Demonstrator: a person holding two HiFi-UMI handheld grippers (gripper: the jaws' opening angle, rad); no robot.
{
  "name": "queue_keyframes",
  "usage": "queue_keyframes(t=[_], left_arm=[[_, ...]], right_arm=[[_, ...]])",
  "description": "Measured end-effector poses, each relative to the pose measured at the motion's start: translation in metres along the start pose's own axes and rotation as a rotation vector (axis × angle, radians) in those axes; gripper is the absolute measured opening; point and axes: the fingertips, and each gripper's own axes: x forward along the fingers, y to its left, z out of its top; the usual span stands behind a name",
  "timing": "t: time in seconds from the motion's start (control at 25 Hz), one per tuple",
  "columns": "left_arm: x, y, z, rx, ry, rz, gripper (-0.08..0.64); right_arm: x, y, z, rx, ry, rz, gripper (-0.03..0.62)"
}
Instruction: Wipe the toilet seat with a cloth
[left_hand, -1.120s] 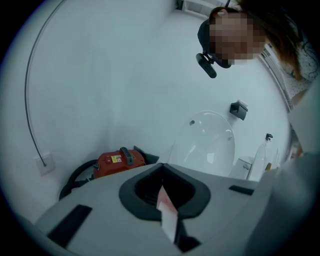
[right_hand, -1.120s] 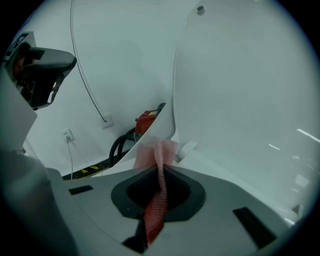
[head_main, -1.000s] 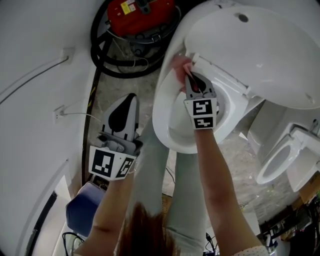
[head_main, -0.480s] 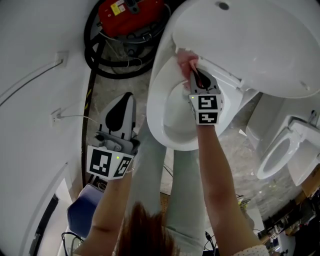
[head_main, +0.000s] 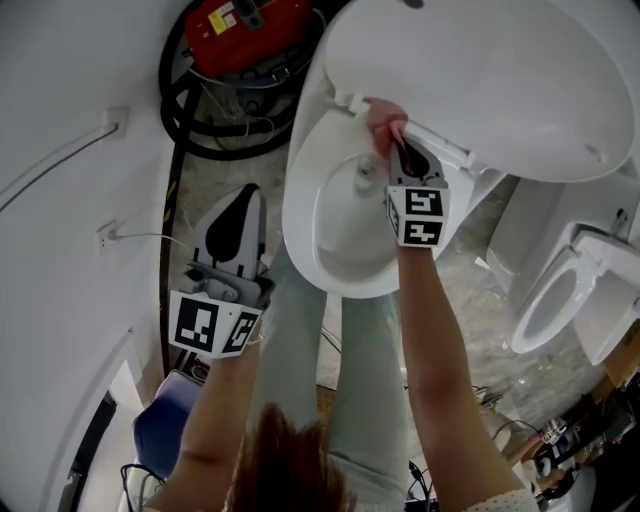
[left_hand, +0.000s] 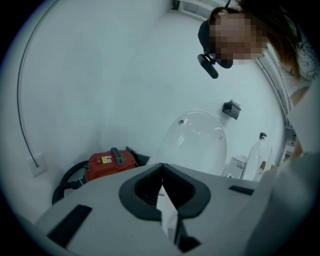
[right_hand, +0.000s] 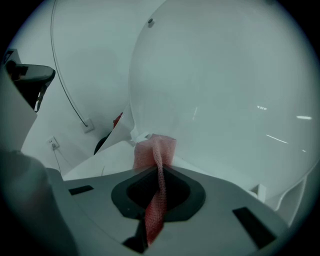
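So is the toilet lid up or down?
Up. The lid stands raised behind the seat, leaving the bowl open. The right gripper holds the pink cloth at the seat's back edge.

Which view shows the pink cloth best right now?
The right gripper view: the pink cloth runs pinched in the jaws of the right gripper and bunches past their tips. The head view shows only a small pink bit beyond that gripper. The left gripper view misses it.

Pink netted cloth (right_hand: 156, 150); white toilet seat (head_main: 300, 220) and lid (head_main: 500, 80); red vacuum (head_main: 245, 25).
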Motion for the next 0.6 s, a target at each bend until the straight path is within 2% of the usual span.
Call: queue_keyframes(t=[0.6], left_arm=[[0.003, -0.032, -0.006, 0.000, 0.004, -0.019, 0.002]], right_arm=[[-0.039, -0.059, -0.033, 0.062, 0.037, -0.088, 0.026]])
